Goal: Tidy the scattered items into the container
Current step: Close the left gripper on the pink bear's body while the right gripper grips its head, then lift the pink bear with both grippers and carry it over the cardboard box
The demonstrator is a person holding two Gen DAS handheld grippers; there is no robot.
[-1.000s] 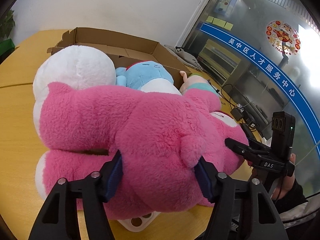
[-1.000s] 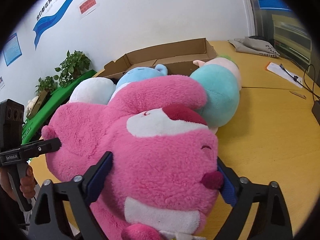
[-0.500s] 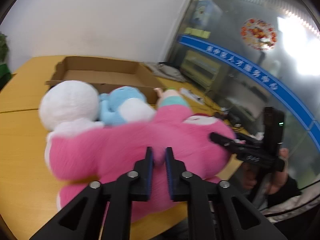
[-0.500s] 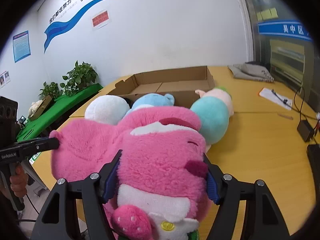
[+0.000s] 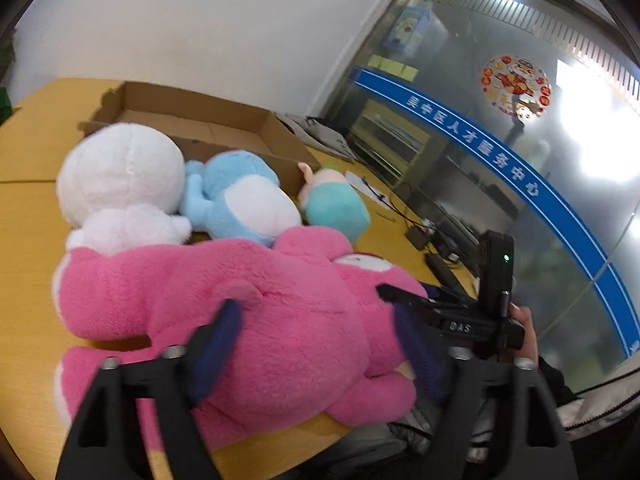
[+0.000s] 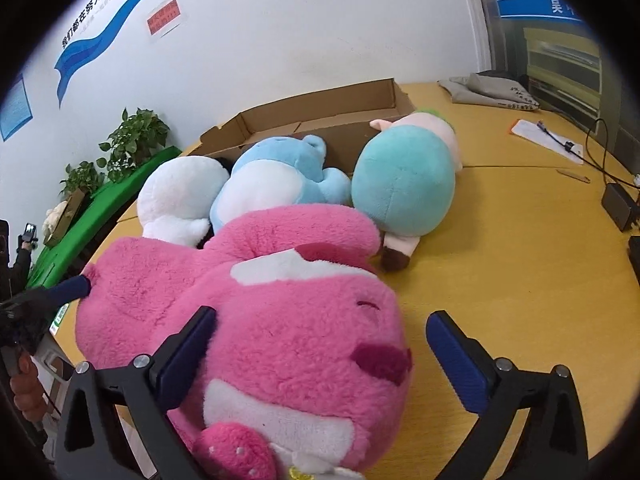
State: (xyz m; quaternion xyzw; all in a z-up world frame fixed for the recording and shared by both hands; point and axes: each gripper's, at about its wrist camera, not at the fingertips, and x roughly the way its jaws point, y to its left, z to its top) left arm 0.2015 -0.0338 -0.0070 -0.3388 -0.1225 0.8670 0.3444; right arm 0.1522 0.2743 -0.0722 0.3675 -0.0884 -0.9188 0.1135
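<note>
A big pink plush bear lies on the yellow table near its front edge. My left gripper is open with its blue pads either side of the bear's back. My right gripper is open around the bear's head; the right pad stands clear of the plush. Behind the bear lie a white plush, a light blue plush and a teal and pink plush. An open cardboard box stands behind them; it also shows in the right wrist view.
Cables, an adapter and papers lie on the right part of the table. A grey cloth lies at the back right. Potted plants on a green ledge stand left of the table.
My left gripper was open on the bear, shut half a second ago, and is open again, nearer the bear. My right gripper has opened wider and loosened from the head.
</note>
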